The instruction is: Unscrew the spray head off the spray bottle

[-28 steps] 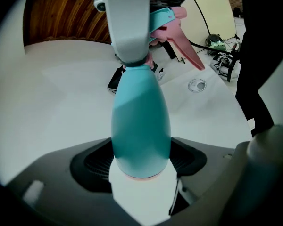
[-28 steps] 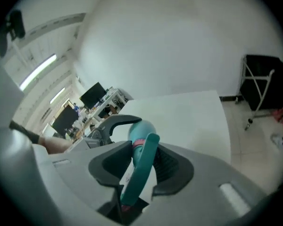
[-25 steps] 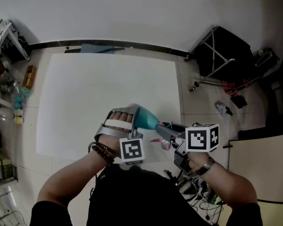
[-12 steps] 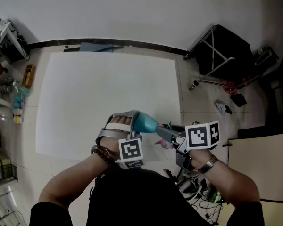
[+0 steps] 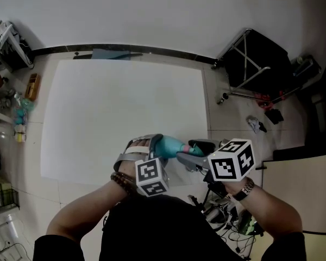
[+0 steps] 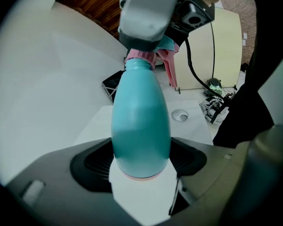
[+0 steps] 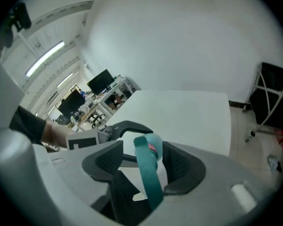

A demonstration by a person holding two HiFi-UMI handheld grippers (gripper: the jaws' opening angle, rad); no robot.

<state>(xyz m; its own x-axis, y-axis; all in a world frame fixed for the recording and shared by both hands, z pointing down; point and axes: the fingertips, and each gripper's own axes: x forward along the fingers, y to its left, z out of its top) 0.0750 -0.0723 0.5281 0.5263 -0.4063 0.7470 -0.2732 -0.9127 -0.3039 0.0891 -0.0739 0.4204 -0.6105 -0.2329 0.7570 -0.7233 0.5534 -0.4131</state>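
Holding the spray bottle (image 6: 141, 121) clamped in our left tool (image 6: 141, 162) over the worktop's (image 5: 125, 102) near edge, we had just opened the right tool (image 7: 144, 166) around the spray head (image 7: 151, 150). The head seemingly still sat on the neck, so more unscrewing remained.

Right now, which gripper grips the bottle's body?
The left gripper, clamped on the teal spray bottle; the right gripper has just been opening its jaws around the spray head.
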